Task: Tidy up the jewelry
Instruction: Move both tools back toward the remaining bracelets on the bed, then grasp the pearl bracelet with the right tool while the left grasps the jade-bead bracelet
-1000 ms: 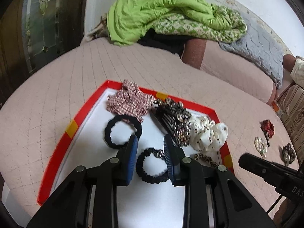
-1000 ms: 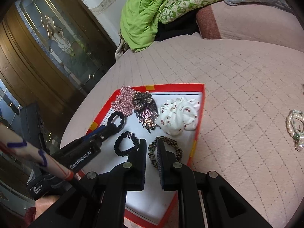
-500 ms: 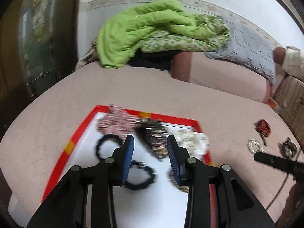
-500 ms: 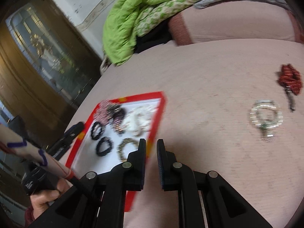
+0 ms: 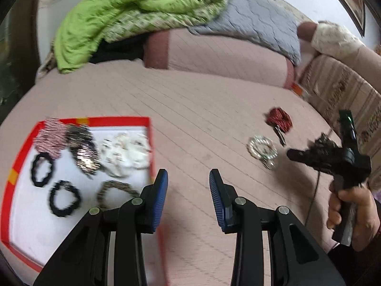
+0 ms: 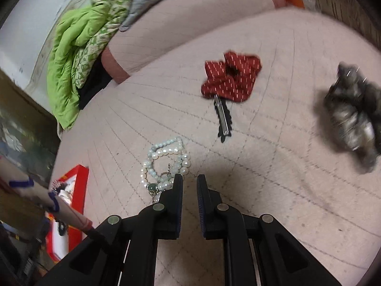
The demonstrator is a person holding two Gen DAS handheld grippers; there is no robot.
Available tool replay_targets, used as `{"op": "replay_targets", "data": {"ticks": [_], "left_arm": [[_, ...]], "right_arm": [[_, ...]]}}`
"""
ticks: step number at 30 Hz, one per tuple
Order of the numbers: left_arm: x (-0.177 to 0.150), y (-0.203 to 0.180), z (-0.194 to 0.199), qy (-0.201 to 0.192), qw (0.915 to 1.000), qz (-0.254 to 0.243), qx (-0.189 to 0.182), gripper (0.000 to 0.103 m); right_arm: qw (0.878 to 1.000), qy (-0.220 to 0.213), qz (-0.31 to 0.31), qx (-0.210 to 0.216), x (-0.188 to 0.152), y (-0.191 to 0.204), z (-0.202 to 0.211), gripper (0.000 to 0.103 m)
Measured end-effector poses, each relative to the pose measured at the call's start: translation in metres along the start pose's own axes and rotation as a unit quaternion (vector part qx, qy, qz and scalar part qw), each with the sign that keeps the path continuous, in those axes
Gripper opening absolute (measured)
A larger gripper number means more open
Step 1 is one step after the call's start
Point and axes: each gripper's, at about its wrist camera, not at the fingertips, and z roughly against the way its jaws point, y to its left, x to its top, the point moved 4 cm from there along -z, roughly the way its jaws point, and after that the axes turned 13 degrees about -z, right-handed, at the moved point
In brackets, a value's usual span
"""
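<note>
A red-edged white tray (image 5: 147,121) on the pink bed holds several hair ties, scrunchies and a clip. My left gripper (image 5: 188,178) is open and empty, just right of the tray's near corner. My right gripper (image 6: 189,183) is nearly shut and empty, over the bed beside a pearl bracelet (image 6: 164,164). A red hair clip (image 6: 228,76) lies beyond it and a grey scrunchie (image 6: 354,116) to the right. In the left wrist view the right gripper (image 5: 295,153) hovers near the pearls (image 5: 262,146) and the red clip (image 5: 278,119).
A green quilt (image 5: 123,12), a grey blanket (image 5: 252,19) and a pink bolster (image 5: 221,54) lie at the back of the bed. A striped sofa arm (image 5: 345,90) stands at the right. A dark wooden door (image 6: 19,109) is at the left.
Both grippers have swung right, away from the tray toward the loose items. My left gripper's jaws have opened wider. My right gripper now sits over the pearls.
</note>
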Motion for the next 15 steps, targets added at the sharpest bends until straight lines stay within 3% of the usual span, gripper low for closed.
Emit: {"op": "replay_targets", "data": {"ticks": [9,15], "left_arm": [[0.009,-0.041,-0.035,0.039,0.9977,-0.022,-0.052,0.035],[0.013,-0.051,-0.050,0.047,0.9970,-0.024,-0.056,0.035]], "right_arm": [[1.000,0.018,0.018,-0.016,0.006,0.011,-0.025,0.014],[0.997,0.018,0.060,-0.041,0.008,0.021,-0.041,0.014]]}}
